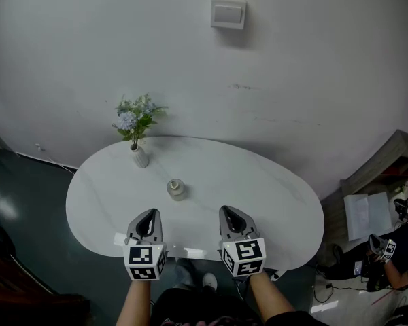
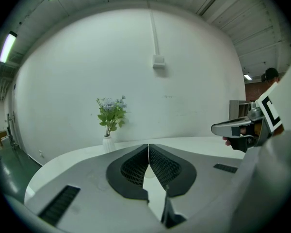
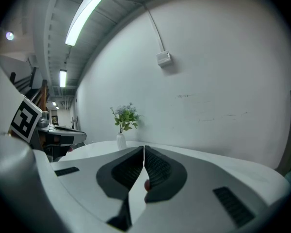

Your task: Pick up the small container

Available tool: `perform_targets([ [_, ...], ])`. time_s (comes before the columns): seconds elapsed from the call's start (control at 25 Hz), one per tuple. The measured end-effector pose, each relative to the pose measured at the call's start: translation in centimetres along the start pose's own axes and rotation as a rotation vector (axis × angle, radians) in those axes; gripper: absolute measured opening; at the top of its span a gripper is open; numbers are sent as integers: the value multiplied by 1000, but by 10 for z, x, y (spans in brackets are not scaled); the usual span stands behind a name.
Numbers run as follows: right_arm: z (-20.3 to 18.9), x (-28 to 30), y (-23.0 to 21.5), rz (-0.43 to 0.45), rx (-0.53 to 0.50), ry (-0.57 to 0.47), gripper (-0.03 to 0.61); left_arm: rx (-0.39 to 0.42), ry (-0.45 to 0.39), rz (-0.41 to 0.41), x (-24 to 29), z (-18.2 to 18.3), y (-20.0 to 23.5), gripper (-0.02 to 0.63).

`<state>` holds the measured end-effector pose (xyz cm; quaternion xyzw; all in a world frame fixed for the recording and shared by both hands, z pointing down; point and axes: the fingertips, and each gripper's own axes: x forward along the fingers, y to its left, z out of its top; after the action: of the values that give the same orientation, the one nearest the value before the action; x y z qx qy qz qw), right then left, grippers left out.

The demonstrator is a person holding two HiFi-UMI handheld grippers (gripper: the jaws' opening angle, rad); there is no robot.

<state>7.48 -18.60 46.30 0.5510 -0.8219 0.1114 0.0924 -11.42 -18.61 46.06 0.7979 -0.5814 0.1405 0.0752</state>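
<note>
Head view shows the small pale round container standing upright near the middle of the white oval counter, untouched. It sits ahead of both tools, between their lines and closer to the left gripper than the right gripper. Both hover over the near edge with their jaws pressed together and holding nothing, as each gripper view confirms. A slim white vase of pale blue flowers stands beyond the container, to its left. The pick looks not yet begun. Next, one pair of jaws likely needs to open, reach forward, straddle the container and close, keeping clear of the vase.
</note>
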Motion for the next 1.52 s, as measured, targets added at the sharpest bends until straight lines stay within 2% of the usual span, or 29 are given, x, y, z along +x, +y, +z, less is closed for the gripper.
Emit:
perform_targets([
  [1.52,-43,81,-9,-48,45,147,67,-47,129,-139,100,-46,12,12],
])
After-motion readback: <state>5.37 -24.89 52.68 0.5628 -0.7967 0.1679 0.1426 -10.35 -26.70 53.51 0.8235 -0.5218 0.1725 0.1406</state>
